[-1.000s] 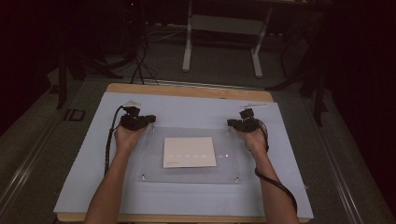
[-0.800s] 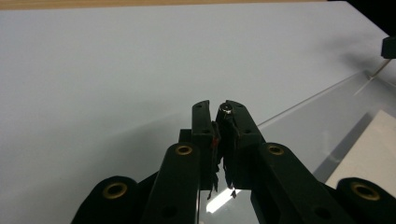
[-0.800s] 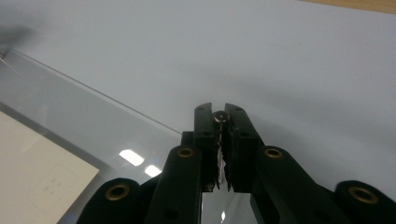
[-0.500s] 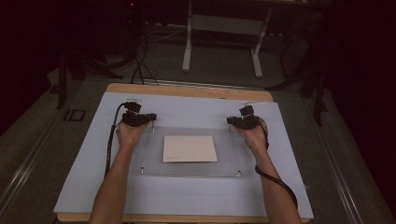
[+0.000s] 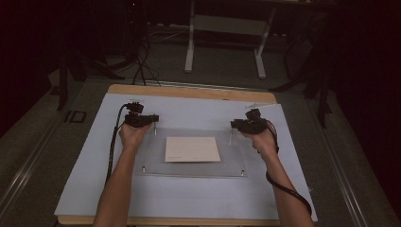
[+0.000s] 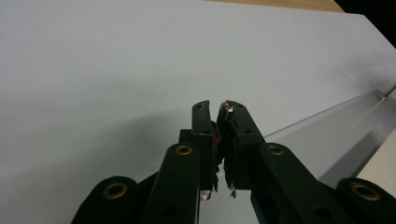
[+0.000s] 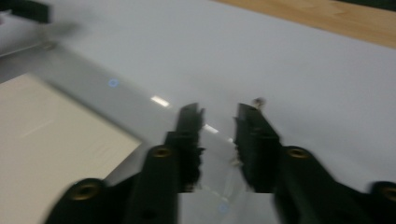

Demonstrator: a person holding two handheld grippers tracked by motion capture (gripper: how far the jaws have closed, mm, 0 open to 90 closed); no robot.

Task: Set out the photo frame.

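A clear acrylic plate (image 5: 189,169) lies on a white sheet, with a cream paper (image 5: 192,149) at its middle. Small metal pins stand at its corners. My left gripper (image 5: 152,119) is at the plate's back left corner. In the left gripper view its jaws (image 6: 215,108) are shut on a thin pin (image 6: 227,106) whose head shows at the tips. My right gripper (image 5: 235,125) hovers at the back right corner. Its jaws (image 7: 219,112) have just been opening and stand apart with nothing between them. A small pin head (image 7: 257,100) shows beside the right-hand jaw tip.
The white sheet (image 5: 189,203) covers most of the wooden table (image 5: 189,91). Black cables trail from both grippers along the forearms. Beyond the table's far edge stand a dark floor, cables and a white frame (image 5: 224,23).
My right gripper's jaws have spread apart and the hand has lifted a little. The bright glare dots on the plate have gone. My left gripper has stayed put.
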